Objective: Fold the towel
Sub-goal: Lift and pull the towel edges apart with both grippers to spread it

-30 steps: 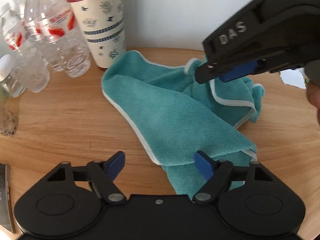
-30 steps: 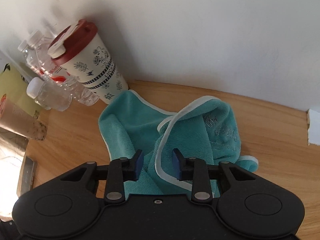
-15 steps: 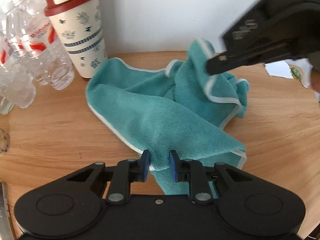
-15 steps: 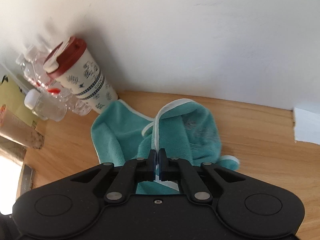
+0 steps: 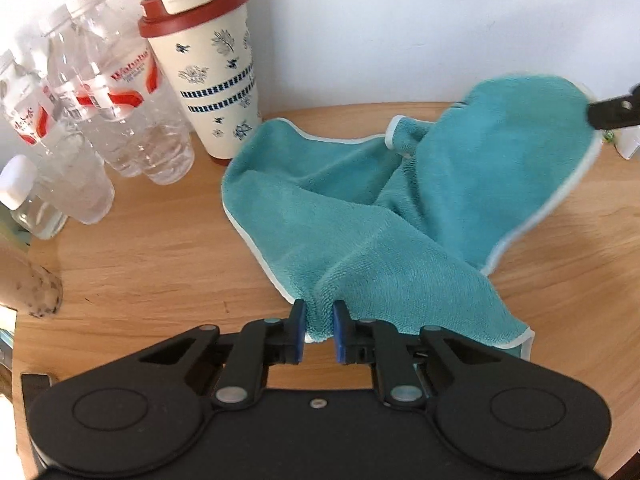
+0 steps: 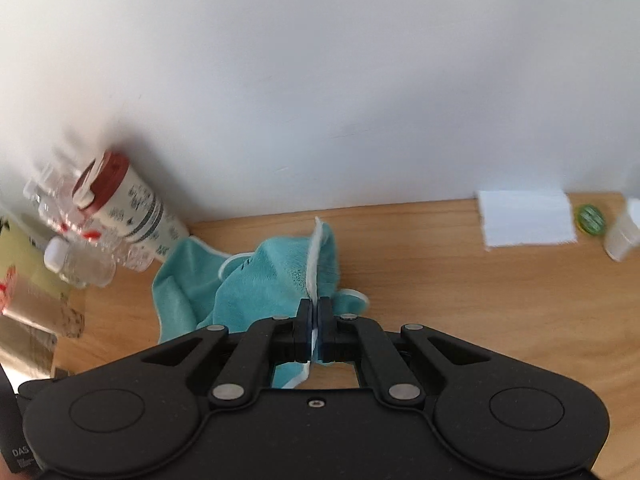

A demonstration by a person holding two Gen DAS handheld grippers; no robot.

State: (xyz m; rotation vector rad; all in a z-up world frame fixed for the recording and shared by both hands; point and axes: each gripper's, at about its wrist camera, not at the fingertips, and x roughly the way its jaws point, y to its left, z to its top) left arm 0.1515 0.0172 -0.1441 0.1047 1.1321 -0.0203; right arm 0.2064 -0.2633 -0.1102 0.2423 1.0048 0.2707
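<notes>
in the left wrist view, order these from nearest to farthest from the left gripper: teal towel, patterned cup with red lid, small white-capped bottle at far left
1. teal towel, pinched between the left gripper fingers, centre.
2. small white-capped bottle, far left edge of the table.
3. patterned cup, upper left by the wall, beside the water bottles.

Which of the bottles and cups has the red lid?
The tall patterned travel cup beside the teal towel. Its lid is dark red with a white flip tab; the clear water bottles next to it have white caps.
</notes>
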